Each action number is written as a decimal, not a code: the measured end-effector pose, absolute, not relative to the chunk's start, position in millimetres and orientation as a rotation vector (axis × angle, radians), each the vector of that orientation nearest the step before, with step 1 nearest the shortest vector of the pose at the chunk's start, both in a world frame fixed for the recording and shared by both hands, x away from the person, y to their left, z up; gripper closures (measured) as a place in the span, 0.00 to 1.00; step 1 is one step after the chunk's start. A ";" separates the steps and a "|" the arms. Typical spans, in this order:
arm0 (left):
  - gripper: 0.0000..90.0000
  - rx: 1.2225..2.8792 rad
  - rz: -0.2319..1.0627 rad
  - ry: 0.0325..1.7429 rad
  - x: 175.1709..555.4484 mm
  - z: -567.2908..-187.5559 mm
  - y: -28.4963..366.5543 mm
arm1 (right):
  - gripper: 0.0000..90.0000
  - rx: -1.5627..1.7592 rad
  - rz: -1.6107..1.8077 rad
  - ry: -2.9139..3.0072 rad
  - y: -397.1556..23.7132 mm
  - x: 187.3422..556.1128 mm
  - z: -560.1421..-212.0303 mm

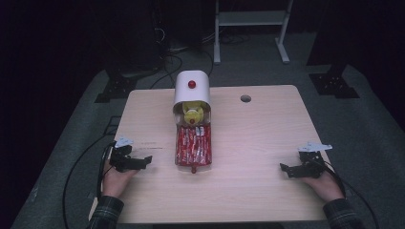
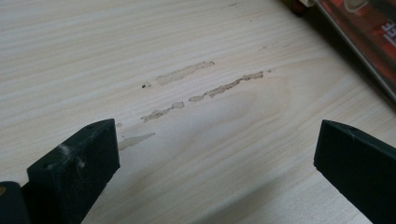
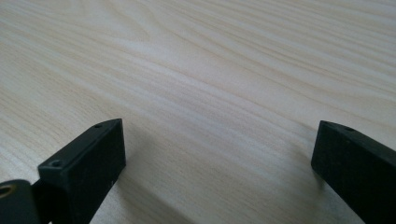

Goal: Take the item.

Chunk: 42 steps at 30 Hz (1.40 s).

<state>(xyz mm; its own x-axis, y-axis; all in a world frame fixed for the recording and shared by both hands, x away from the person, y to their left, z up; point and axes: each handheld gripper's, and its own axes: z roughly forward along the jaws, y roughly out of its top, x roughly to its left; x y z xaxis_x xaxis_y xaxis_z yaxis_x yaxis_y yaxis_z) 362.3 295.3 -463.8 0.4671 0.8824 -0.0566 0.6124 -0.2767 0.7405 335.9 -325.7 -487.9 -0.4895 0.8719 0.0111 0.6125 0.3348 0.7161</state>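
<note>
What stays hidden or cut off around the bench

The white bread box is covering most of the yellow thing sitting in its mouth, so I cannot tell what it is, and the print on the red packets is reading too small from the high view. In the left gripper view the picture's edge is cutting the red packets down to a blurred corner, and a reddish knob at the top is showing just a sliver. Both gripper views are cropping the black jaws at the bottom. The person's sleeves are running off the lower edge, and the room behind the bench is sinking into dark.
</note>
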 end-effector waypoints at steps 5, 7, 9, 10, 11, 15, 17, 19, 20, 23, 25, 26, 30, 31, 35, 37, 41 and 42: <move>0.00 2.004 0.492 1.240 363.0 -459.3 296.2 | 0.02 1.313 0.948 2.229 -325.8 335.6 -487.9; 0.00 2.002 0.493 1.241 362.8 -458.3 296.3 | 0.02 1.313 0.948 2.229 -325.8 335.6 -487.9; 0.00 2.005 0.492 1.242 362.9 -457.1 296.2 | 0.02 1.313 0.948 2.229 -325.8 335.6 -487.9; 0.00 2.005 0.492 1.242 362.9 -457.1 296.2 | 0.02 1.311 0.949 2.229 -325.8 335.7 -487.9; 0.00 2.001 0.485 1.243 363.1 -455.4 295.8 | 0.02 1.312 0.949 2.229 -325.8 335.7 -487.9; 0.00 1.996 0.480 1.238 363.3 -452.3 294.0 | 0.02 1.313 0.948 2.229 -325.7 335.6 -487.9; 0.00 2.001 0.481 1.234 363.4 -451.1 292.9 | 0.02 1.311 0.949 2.229 -325.8 335.7 -488.0; 0.00 1.998 0.477 1.228 363.4 -450.2 291.7 | 0.02 1.312 0.948 2.229 -325.8 335.6 -487.9; 0.00 1.996 0.472 1.228 363.2 -449.6 291.5 | 0.02 1.313 0.948 2.230 -325.8 335.6 -487.9; 0.00 1.988 0.462 1.228 362.9 -448.1 291.3 | 0.02 1.313 0.948 2.230 -325.8 335.6 -487.9; 0.00 1.985 0.457 1.227 363.0 -447.1 291.1 | 0.02 1.312 0.948 2.230 -325.8 335.7 -487.9; 0.00 1.985 0.457 1.227 363.0 -447.1 291.1 | 0.02 1.313 0.948 2.229 -325.8 335.6 -487.9; 0.00 1.993 0.463 1.219 362.9 -441.5 288.1 | 0.02 1.313 0.948 2.229 -325.8 335.6 -487.9; 0.00 1.993 0.463 1.216 362.9 -440.7 287.1 | 0.02 1.312 0.948 2.230 -325.8 335.6 -487.9; 0.00 1.999 0.460 1.211 362.8 -438.1 282.6 | 0.02 1.313 0.948 2.229 -325.8 335.6 -487.9; 0.00 2.001 0.457 1.210 363.1 -437.1 281.2 | 0.02 1.312 0.949 2.229 -325.8 335.7 -487.9; 0.00 2.001 0.454 1.210 363.5 -435.6 279.3 | 0.02 1.313 0.948 2.229 -325.8 335.6 -487.9; 0.00 1.999 0.452 1.211 363.5 -435.2 278.8 | 0.02 1.312 0.948 2.229 -325.8 335.7 -487.9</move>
